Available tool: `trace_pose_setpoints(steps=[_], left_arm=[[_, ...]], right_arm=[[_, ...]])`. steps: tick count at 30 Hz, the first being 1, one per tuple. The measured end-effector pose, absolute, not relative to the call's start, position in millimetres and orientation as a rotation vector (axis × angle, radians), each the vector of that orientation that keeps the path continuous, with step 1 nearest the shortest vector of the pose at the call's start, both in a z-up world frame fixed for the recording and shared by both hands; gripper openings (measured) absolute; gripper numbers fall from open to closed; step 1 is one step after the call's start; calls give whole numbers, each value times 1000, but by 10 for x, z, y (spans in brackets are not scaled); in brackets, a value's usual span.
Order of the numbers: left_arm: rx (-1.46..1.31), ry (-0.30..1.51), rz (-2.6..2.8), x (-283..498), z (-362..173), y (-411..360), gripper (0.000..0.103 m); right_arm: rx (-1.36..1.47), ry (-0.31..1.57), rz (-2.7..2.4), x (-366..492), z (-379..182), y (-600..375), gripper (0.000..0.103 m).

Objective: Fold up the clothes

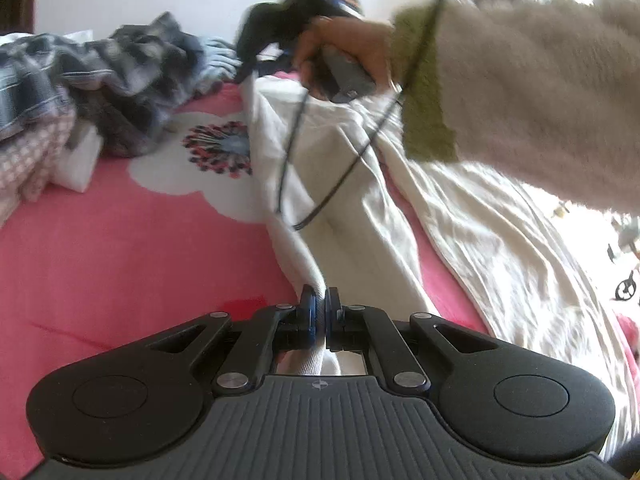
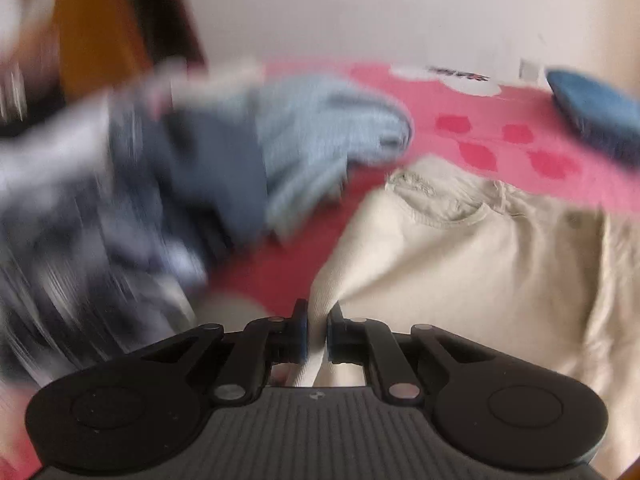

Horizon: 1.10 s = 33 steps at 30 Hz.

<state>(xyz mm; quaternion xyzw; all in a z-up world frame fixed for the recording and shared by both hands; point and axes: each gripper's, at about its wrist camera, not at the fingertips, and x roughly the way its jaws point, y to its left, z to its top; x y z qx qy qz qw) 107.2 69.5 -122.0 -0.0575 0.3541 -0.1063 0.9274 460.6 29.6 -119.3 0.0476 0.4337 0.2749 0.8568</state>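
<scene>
Cream trousers (image 1: 352, 184) lie stretched along a pink bedspread (image 1: 120, 248). My left gripper (image 1: 321, 306) is shut on a bunched edge of the trousers at the near end. In the left wrist view a hand in a fluffy beige sleeve (image 1: 532, 92) holds the right gripper's body (image 1: 280, 20) at the far end of the trousers. In the right wrist view, my right gripper (image 2: 317, 326) is shut on the cream trousers (image 2: 460, 248) near the waistband and a pocket seam (image 2: 448, 212).
A heap of unfolded clothes, grey plaid (image 1: 100, 72) and light blue knit (image 2: 320, 136), lies on the left of the bed. A dark blue folded item (image 2: 596, 112) sits at the far right. A black cable (image 1: 340, 176) hangs over the trousers. White wall behind.
</scene>
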Motion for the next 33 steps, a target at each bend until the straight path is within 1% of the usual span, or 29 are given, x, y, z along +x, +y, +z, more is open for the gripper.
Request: trace_pose_setpoints(steps=[3, 4, 8, 10, 11, 12, 13, 14, 15, 18, 21, 24, 28, 29, 30, 33], left_arm=[[-89, 703, -175, 1056, -1178, 709, 2], [-71, 701, -156, 1060, -1174, 703, 2], [-27, 730, -80, 1105, -1190, 722, 4], [-53, 738, -45, 1132, -1183, 798, 7], [-66, 737, -28, 1136, -1175, 842, 8], [-87, 734, -16, 1138, -1165, 887, 11], [-113, 728, -10, 1139, -1153, 934, 19], [-140, 723, -4, 1140, -1141, 981, 24], [-171, 726, -4, 1148, -1137, 1023, 31], [-245, 755, -9, 1181, -1142, 1112, 32], [-262, 773, 7, 1176, -1145, 1139, 32], [-257, 814, 0, 1190, -1182, 1116, 33], [-207, 861, -17, 1206, -1251, 1045, 33], [-199, 865, -17, 1206, -1258, 1035, 33], [-197, 873, -16, 1210, -1271, 1033, 33], [-209, 910, -9, 1234, -1334, 1062, 33]], right_arm=[[420, 900, 630, 4738, -1327, -36, 9], [474, 907, 643, 4767, -1389, -71, 9], [499, 943, 644, 4812, -1545, 48, 10], [511, 962, 644, 4834, -1624, 107, 14], [518, 971, 644, 4845, -1663, 137, 20], [524, 980, 645, 4857, -1702, 167, 29], [530, 989, 645, 4868, -1741, 197, 33], [523, 982, 653, 4858, -1728, 232, 41], [499, 956, 678, 4822, -1648, 273, 41], [439, 917, 740, 4714, -1420, 357, 41], [354, 933, 750, 4544, -1241, 381, 41], [140, 987, 754, 4273, -1168, 501, 41], [-178, 1041, 723, 3888, -1261, 828, 41], [-224, 1050, 710, 3836, -1293, 918, 44], [-262, 1059, 695, 3799, -1331, 992, 53], [-344, 1084, 644, 3738, -1459, 1153, 60]])
